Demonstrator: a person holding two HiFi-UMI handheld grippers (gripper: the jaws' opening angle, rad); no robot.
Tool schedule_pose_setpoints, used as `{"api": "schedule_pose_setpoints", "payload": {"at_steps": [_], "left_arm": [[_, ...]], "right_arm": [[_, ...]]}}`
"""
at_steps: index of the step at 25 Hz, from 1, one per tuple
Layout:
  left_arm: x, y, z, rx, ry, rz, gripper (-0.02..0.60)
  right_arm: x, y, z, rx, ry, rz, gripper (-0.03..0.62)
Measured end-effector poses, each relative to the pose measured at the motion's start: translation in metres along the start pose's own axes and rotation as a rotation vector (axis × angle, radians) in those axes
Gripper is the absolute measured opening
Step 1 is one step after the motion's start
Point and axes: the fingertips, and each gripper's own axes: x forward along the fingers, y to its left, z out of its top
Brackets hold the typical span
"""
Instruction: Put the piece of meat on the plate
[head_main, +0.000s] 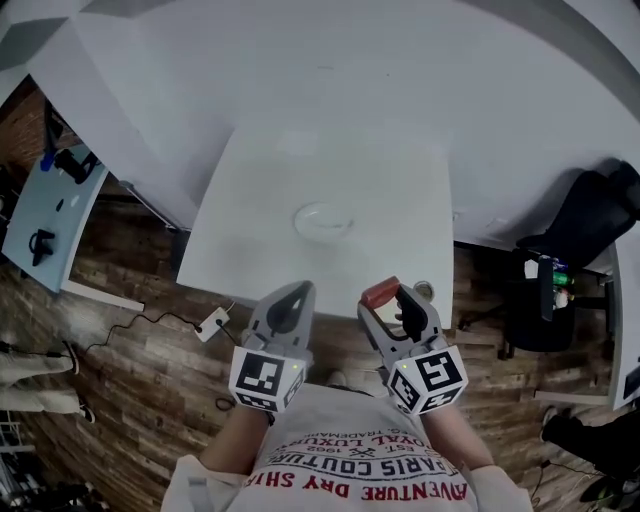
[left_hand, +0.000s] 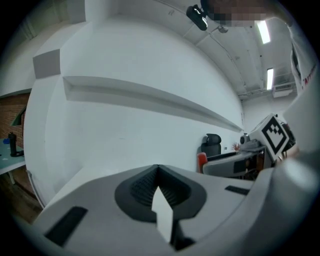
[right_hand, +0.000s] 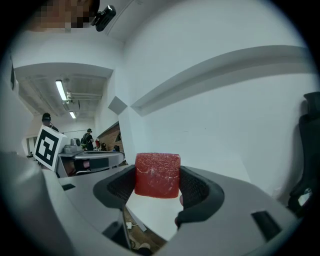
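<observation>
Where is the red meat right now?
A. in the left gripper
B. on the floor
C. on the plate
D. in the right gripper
D: the meat sits squeezed between the jaws of the right gripper, and the plate is bare.

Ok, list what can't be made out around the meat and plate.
Piece of meat: flanks covered by the right gripper's jaws, right gripper view.
Plate: faint against the white table, head view; absent from gripper views.
Small round thing at table edge: too small, head view.
</observation>
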Motion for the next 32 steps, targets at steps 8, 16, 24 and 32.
{"api": "schedule_pose_setpoints", "payload": {"at_steps": [8, 16, 24, 32], "left_arm": [[0.059, 0.039, -0.001, -0.016, 0.009, -0.036, -0.005], [0.108, 0.106, -0.005, -0.042, 0.039, -0.091, -0.006], [0.149, 0.165, -0.02, -0.053, 0.096, -0.148, -0.005], [0.17, 0.2, -0.054, -0.107, 0.188, -0.155, -0.006]], "right_arm": [[0.052, -0.034, 0.006, 0.019, 0.019, -0.05, 0.28], [0.135, -0.045, 0.007, 0.041, 0.107, -0.122, 0.279], [0.213, -0.057, -0.016, 0.104, 0.242, -0.19, 0.279], [0.261, -0.075, -0.069, 0.133, 0.43, -0.233, 0.279]]}}
